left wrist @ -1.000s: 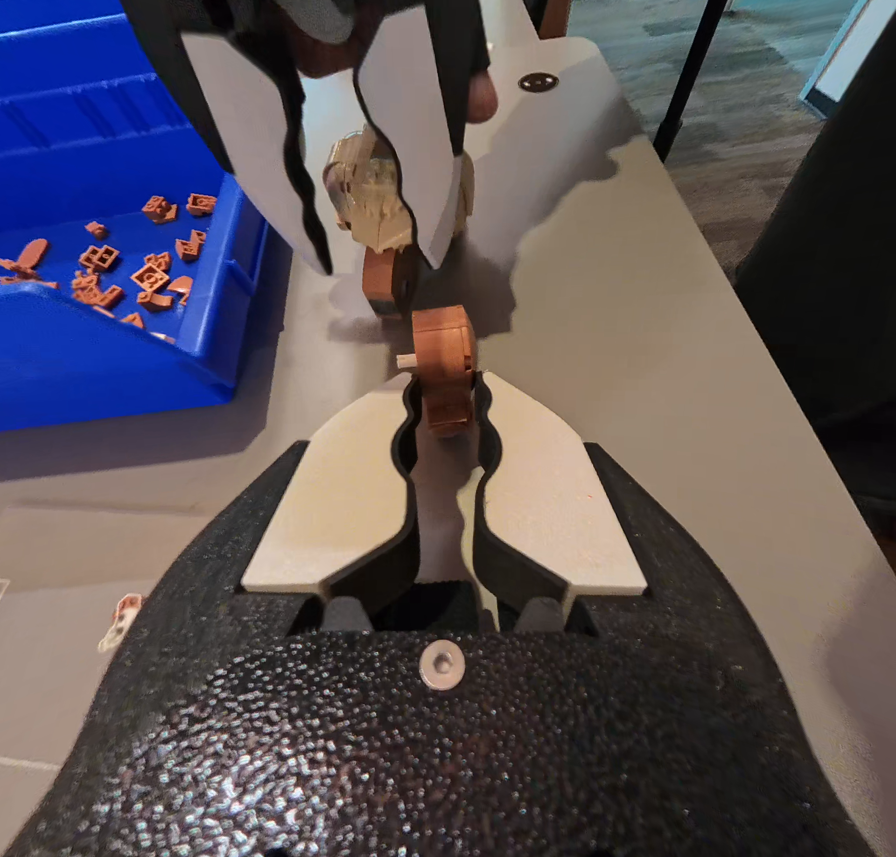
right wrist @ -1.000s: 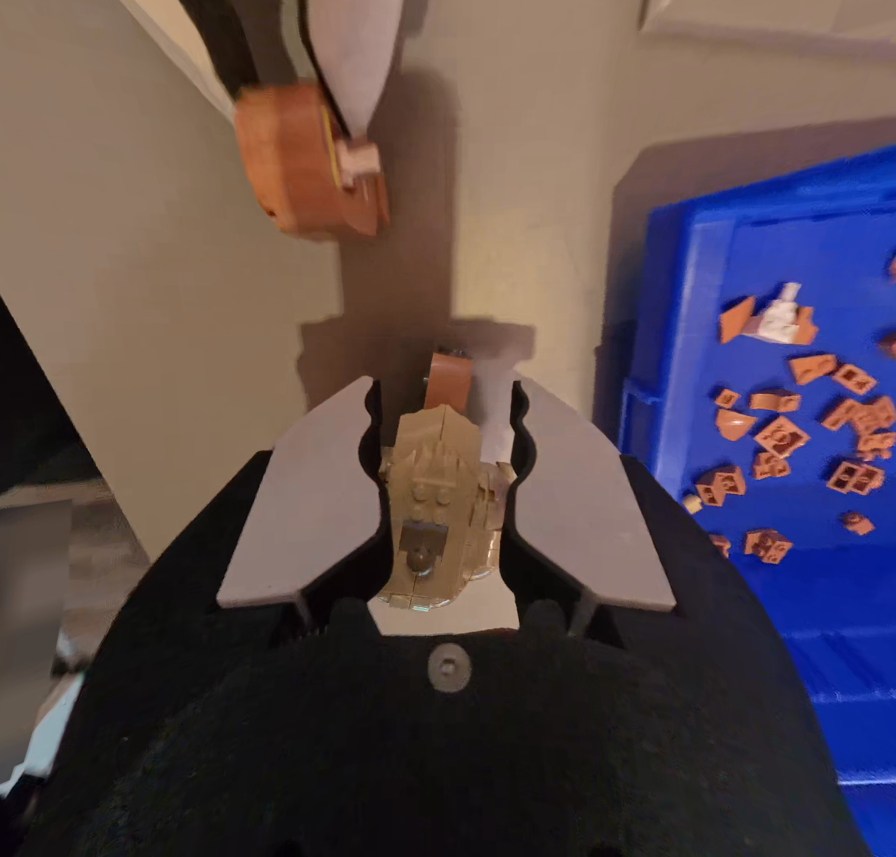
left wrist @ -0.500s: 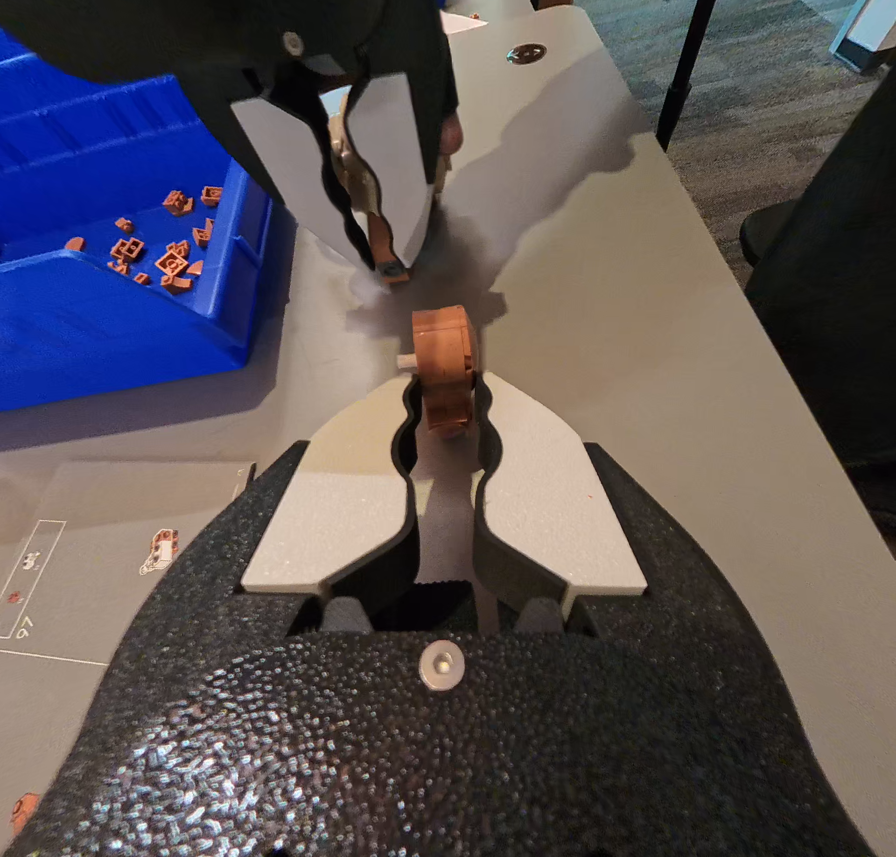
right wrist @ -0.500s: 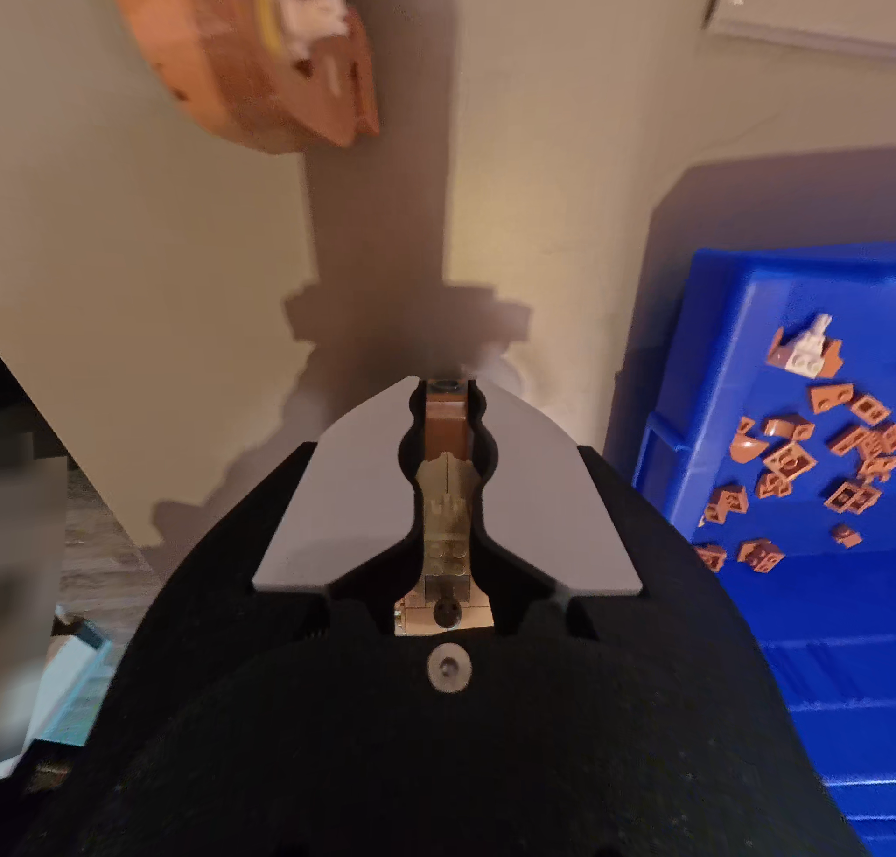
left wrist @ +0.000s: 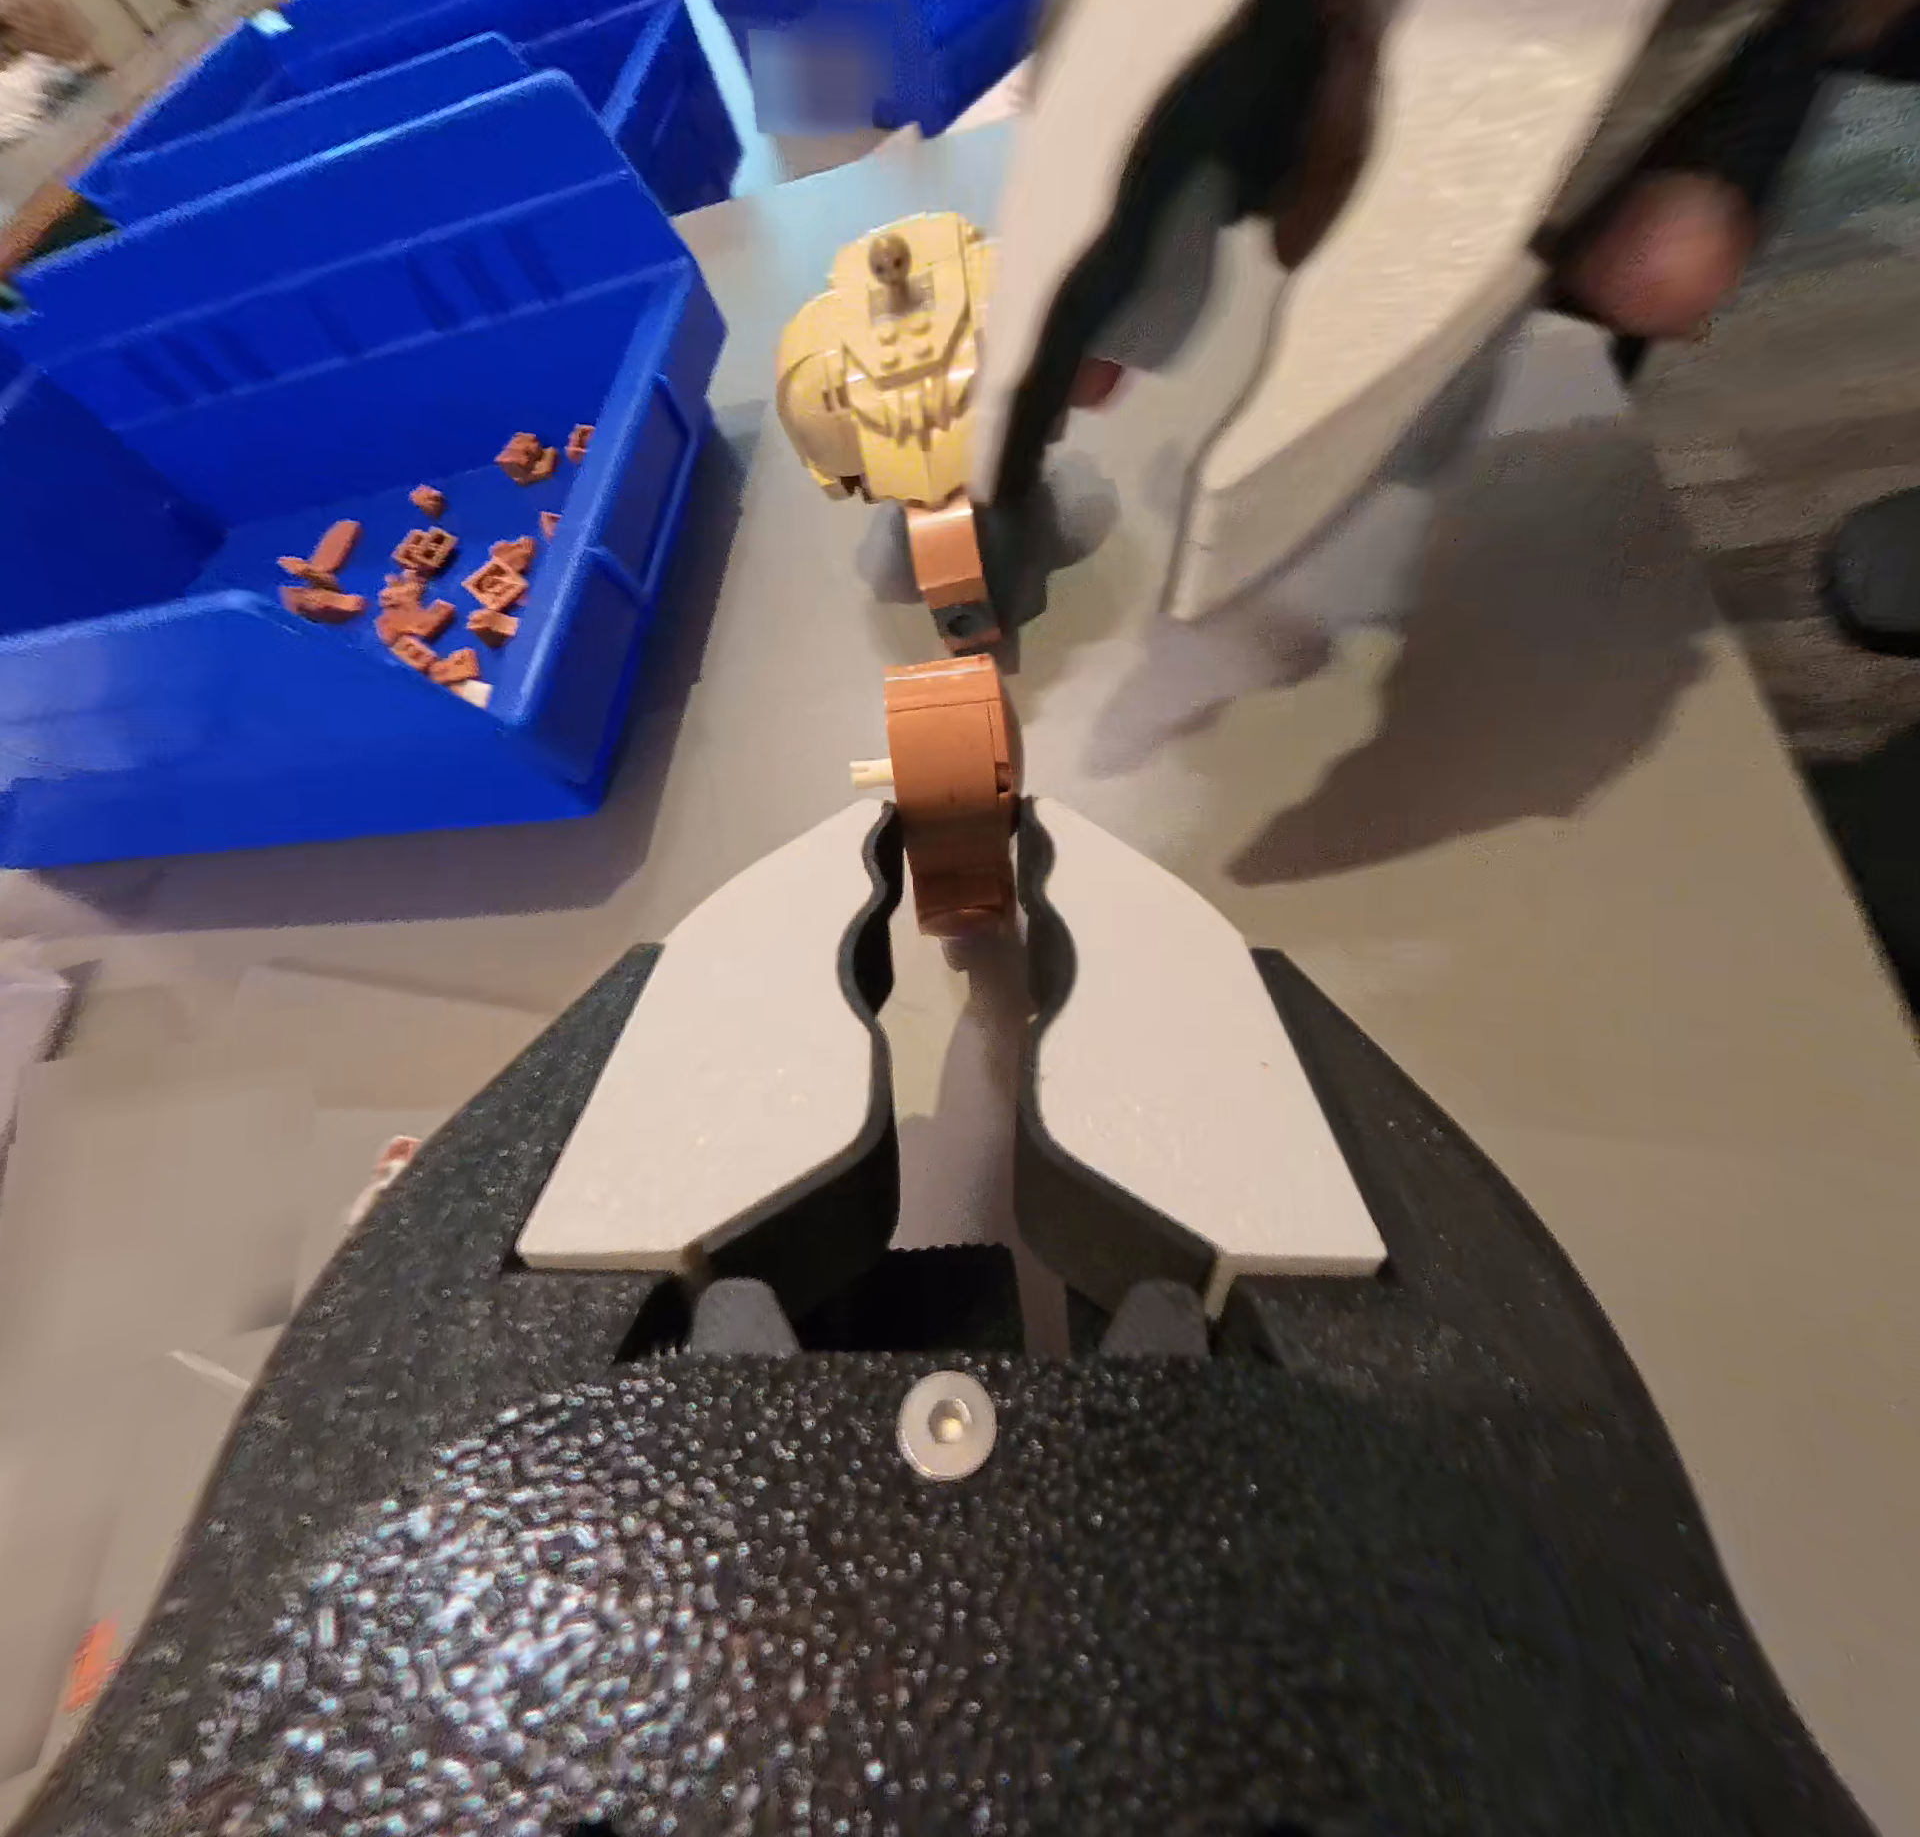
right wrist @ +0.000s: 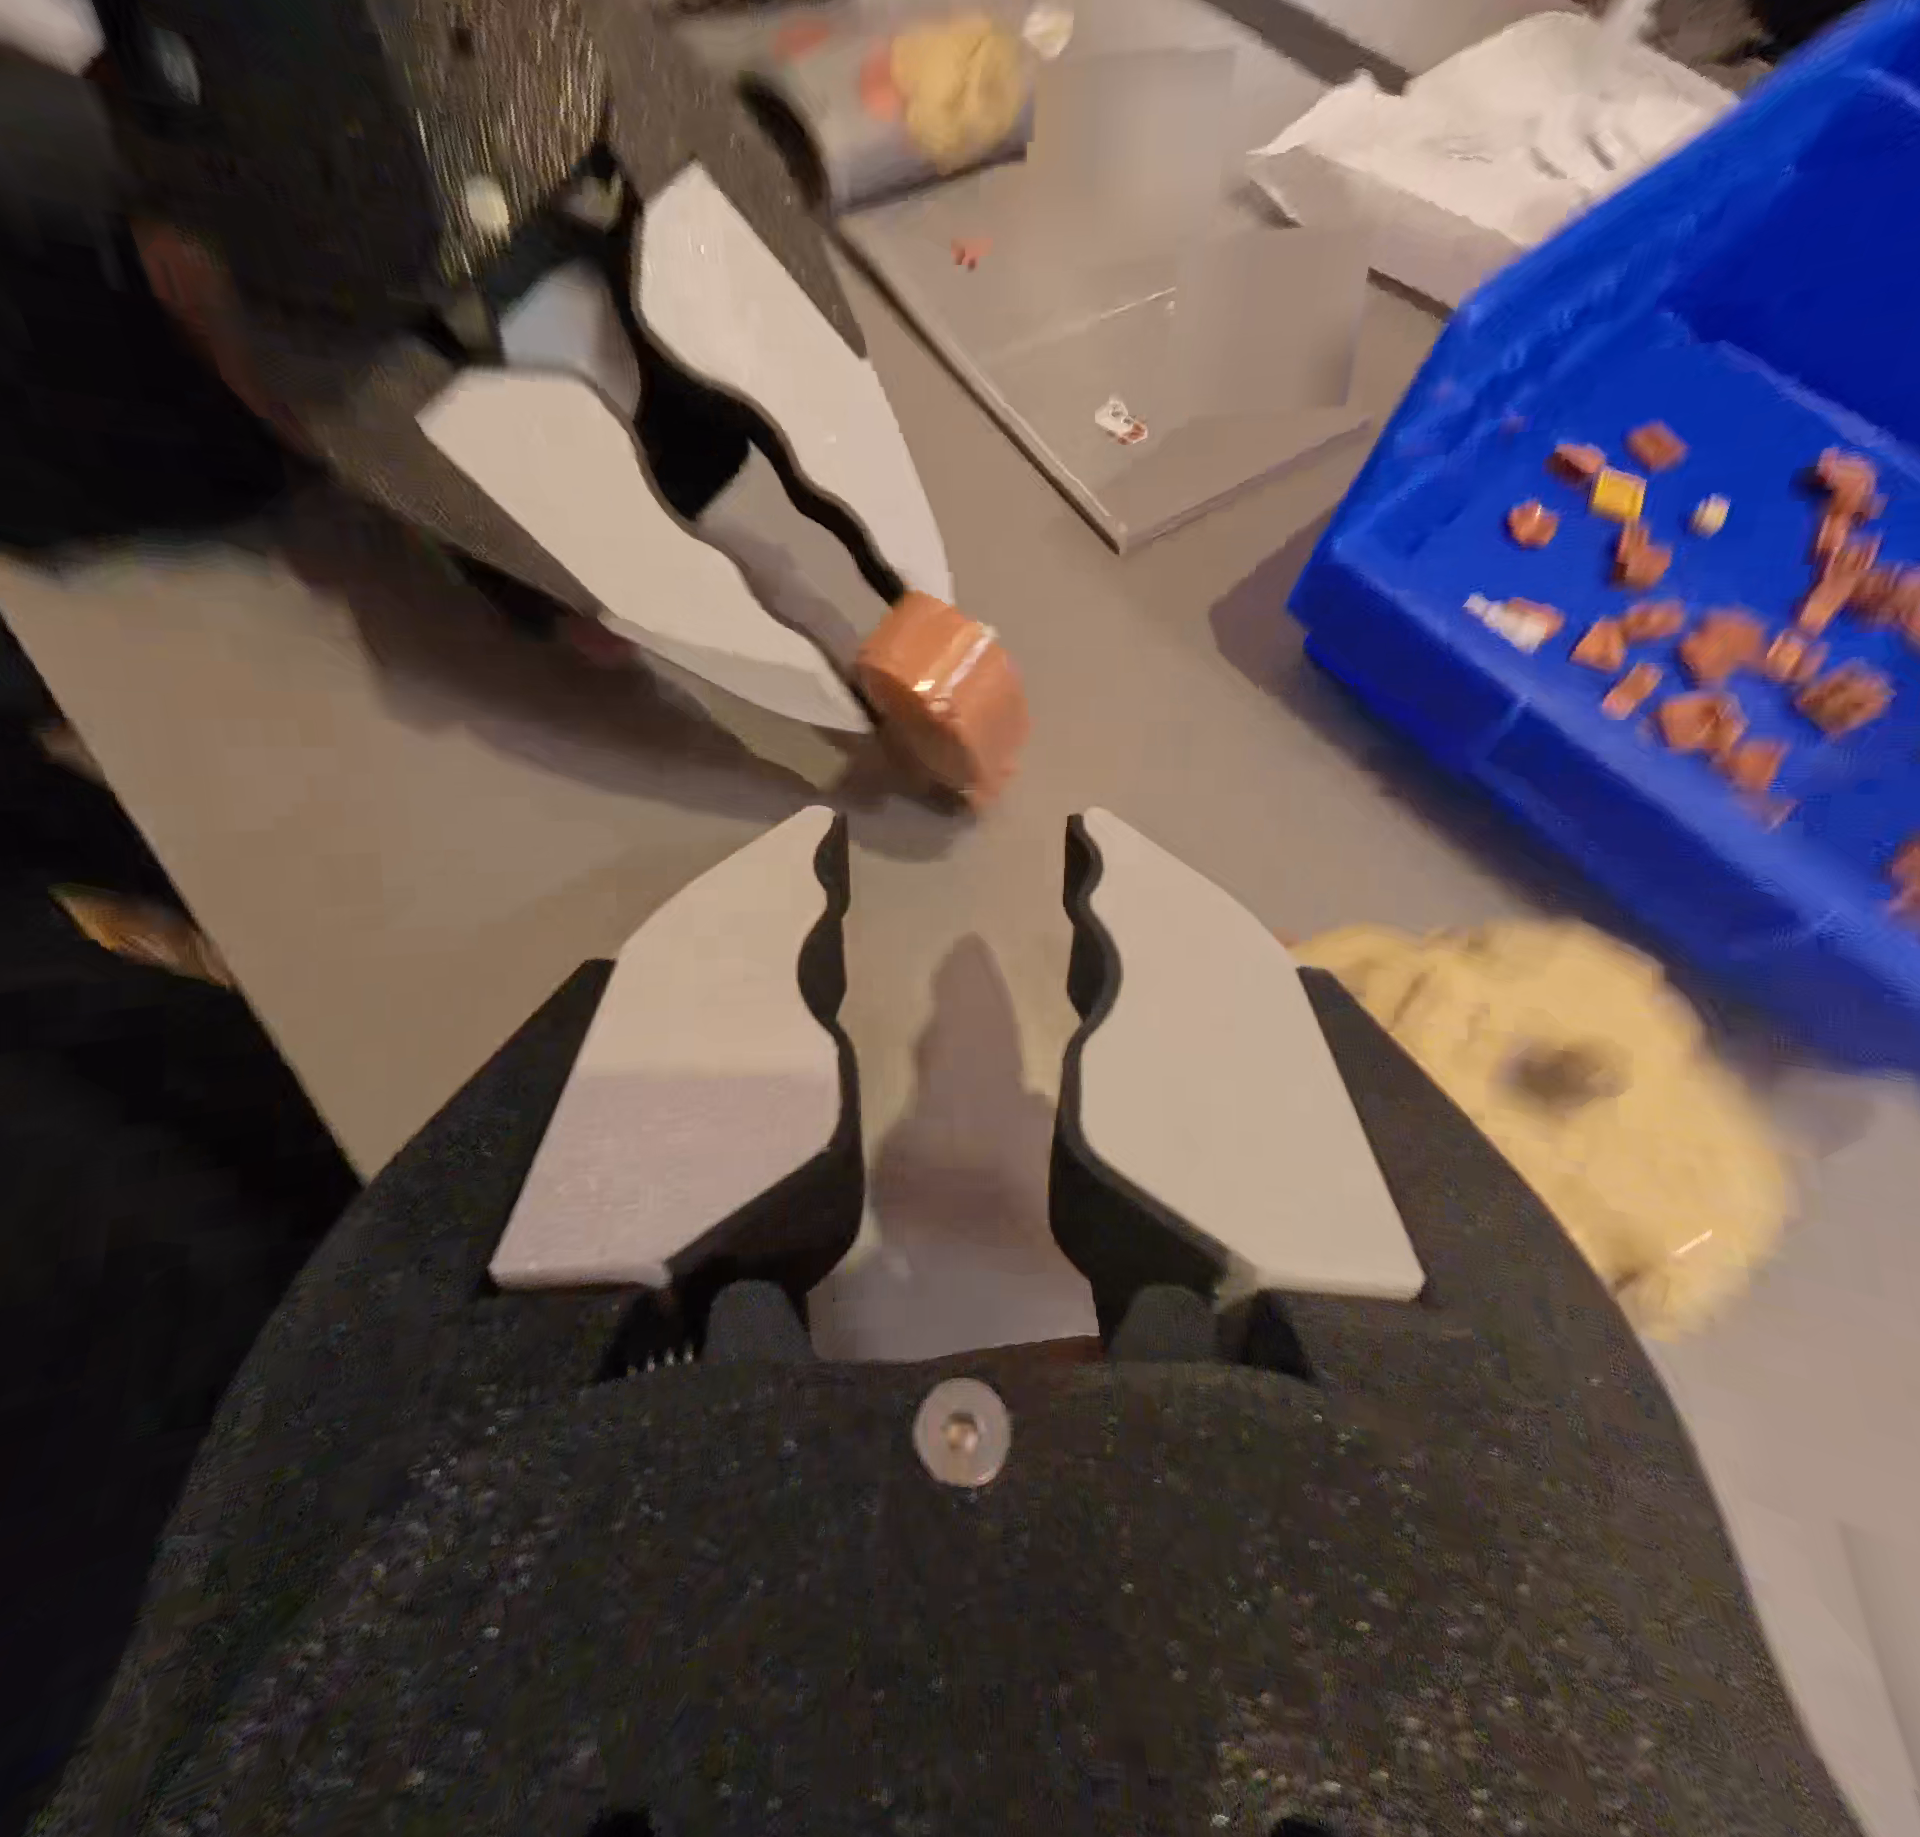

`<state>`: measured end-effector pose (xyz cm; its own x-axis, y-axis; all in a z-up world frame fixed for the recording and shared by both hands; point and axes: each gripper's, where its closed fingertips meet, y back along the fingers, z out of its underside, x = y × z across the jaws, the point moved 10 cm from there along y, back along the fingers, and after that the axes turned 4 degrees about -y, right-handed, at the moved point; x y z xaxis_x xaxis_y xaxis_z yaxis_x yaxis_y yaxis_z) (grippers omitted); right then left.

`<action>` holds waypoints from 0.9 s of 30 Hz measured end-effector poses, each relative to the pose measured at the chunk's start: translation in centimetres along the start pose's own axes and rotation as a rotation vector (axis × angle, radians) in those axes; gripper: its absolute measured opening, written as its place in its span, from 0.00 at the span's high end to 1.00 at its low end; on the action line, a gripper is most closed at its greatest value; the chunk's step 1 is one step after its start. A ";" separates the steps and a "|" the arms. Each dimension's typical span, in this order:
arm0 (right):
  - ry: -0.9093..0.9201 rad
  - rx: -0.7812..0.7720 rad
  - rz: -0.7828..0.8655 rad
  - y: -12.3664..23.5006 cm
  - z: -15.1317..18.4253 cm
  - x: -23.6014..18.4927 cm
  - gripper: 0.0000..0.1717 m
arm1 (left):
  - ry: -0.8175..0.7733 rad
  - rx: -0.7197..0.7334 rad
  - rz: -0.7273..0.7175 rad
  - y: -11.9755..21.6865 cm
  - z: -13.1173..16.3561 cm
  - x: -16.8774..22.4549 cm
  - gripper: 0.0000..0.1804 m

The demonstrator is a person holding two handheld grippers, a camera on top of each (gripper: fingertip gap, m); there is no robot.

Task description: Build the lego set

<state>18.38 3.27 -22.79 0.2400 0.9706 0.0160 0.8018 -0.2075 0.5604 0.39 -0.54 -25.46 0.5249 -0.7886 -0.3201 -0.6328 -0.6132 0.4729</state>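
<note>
My left gripper [left wrist: 951, 811] is shut on a round brown Lego sub-assembly [left wrist: 951, 748] with a small white peg on its left side. It holds the piece just above the grey table [left wrist: 1403, 1008]. The piece also shows at the left gripper's tips in the right wrist view [right wrist: 945, 701]. The tan Lego model [left wrist: 883, 385] with a brown limb [left wrist: 951, 566] lies on the table just beyond it. My right gripper [right wrist: 956, 831] is open and empty. The tan model [right wrist: 1538, 1112] lies to its right, outside the fingers. In the left wrist view the right gripper [left wrist: 1091, 551] hovers beside the model.
A blue bin [left wrist: 343, 353] with several loose brown bricks [left wrist: 426, 582] stands on the left of the table, and shows in the right wrist view [right wrist: 1558, 779]. An instruction sheet [right wrist: 1143, 353] lies further back. The table edge runs along the right [left wrist: 1766, 707]. Left tips to right tips: about 5 cm.
My right gripper was shut on the tan model half a second ago. It has since opened and drawn back, and the model now lies on the table. My left gripper has kept hold of the brown piece.
</note>
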 end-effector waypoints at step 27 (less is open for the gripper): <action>-0.437 0.057 0.151 3.5 6.8 3.0 0.75 | -0.228 -0.176 0.021 -4.4 -4.8 3.2 0.81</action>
<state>25.63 4.61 -26.37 0.5547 0.7894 -0.2628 0.7658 -0.3609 0.5323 7.54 -0.13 -24.65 0.3586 -0.8030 -0.4759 -0.5227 -0.5952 0.6104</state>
